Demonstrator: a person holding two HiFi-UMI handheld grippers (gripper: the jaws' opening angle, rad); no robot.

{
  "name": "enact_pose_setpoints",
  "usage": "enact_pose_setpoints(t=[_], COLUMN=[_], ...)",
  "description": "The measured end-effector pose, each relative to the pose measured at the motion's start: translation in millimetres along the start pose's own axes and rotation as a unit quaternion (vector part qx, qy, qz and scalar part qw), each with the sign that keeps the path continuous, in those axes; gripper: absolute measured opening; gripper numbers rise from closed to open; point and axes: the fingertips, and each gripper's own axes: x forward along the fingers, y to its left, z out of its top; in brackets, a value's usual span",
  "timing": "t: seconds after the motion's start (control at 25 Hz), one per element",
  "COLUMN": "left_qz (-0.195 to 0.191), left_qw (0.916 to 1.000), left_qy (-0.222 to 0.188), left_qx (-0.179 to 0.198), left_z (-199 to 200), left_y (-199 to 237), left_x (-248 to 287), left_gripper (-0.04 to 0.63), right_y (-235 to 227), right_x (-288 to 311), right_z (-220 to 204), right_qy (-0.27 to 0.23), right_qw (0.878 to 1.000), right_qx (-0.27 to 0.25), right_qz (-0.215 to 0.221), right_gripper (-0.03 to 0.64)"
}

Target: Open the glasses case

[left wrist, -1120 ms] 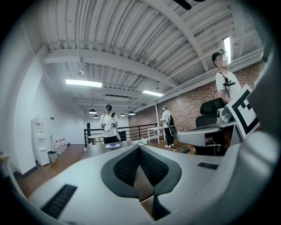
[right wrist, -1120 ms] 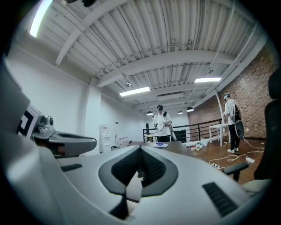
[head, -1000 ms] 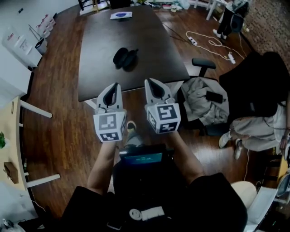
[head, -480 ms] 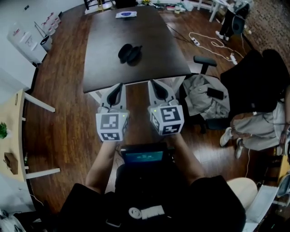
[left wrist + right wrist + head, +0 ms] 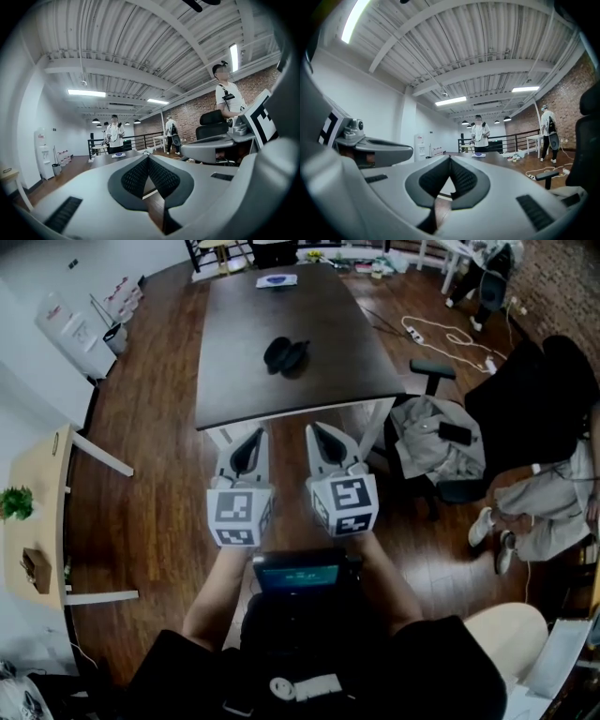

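Note:
The black glasses case (image 5: 286, 354) lies closed in the middle of the dark table (image 5: 234, 381) in the head view. My left gripper (image 5: 254, 434) and right gripper (image 5: 314, 428) are held side by side over the wooden floor, just short of the table's near edge and well apart from the case. Both point toward the table. In the left gripper view the ribbed pads (image 5: 159, 177) meet with nothing between them. The right gripper view shows the same, its pads (image 5: 461, 178) pressed together and empty. The case is hidden behind the jaws in both gripper views.
An office chair with a grey jacket (image 5: 433, 444) stands right of the table's corner, and a seated person (image 5: 544, 498) is farther right. A white cable and power strip (image 5: 441, 334) lie on the floor. A small wooden table (image 5: 47, 512) stands at left. People stand beyond the table (image 5: 114, 136).
Both grippers, earlier overlapping the table's near edge, now sit just below it, still side by side and shut. The table and case appear farther right and slightly smaller.

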Motion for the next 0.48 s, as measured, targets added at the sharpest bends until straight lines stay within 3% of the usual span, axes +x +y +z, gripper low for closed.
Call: enact_pose_setpoints(t=[0.48], left_qz=[-0.008], left_qw=[0.9994], left_qy=[-0.033], left_qx=[-0.001], left_z=[7.4], left_y=[-21.0], left_x=[-108.5], left_gripper=[0.0], right_y=[76.0], right_x=[-80.8], right_z=[9.0], right_qy=[-0.02], right_qw=[1.0], right_qx=[-0.014], right_qz=[-0.005], right_gripper=[0.006])
